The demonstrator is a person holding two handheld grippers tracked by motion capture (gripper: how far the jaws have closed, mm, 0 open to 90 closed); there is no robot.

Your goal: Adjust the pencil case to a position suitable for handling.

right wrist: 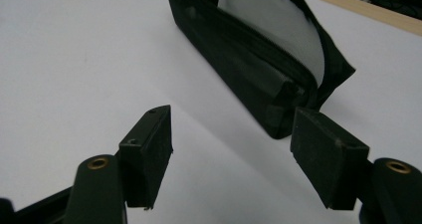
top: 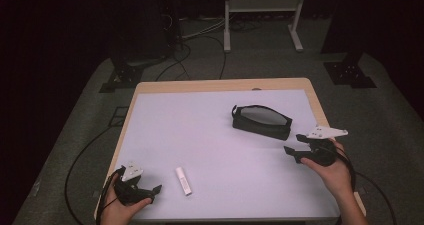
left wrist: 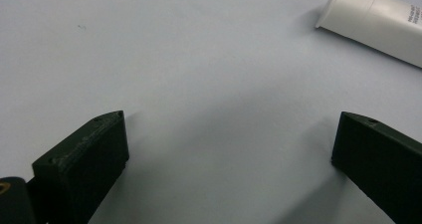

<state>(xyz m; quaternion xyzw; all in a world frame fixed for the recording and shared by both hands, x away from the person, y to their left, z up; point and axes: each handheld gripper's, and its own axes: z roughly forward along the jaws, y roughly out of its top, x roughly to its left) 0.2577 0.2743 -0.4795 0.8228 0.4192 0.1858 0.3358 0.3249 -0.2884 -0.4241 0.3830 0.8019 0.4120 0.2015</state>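
Note:
A black zip pouch [top: 261, 121] with a grey lining lies unzipped on the white table top [top: 210, 135], right of centre. My right gripper [top: 294, 144] hovers just right of it, open, jaws pointing at the pouch's near end [right wrist: 278, 109] with nothing between them. A small white tube [top: 183, 180] lies near the front edge. My left gripper [top: 155, 192] rests at the front left corner, open, just left of the tube [left wrist: 378, 22]; nothing sits between its jaws.
The table has a wooden rim [top: 220, 85]. Beyond it are cables [top: 185, 55] on grey carpet, a white stand's legs [top: 262, 15] and black tripod bases [top: 350, 72]. A cable trails off the table's left side.

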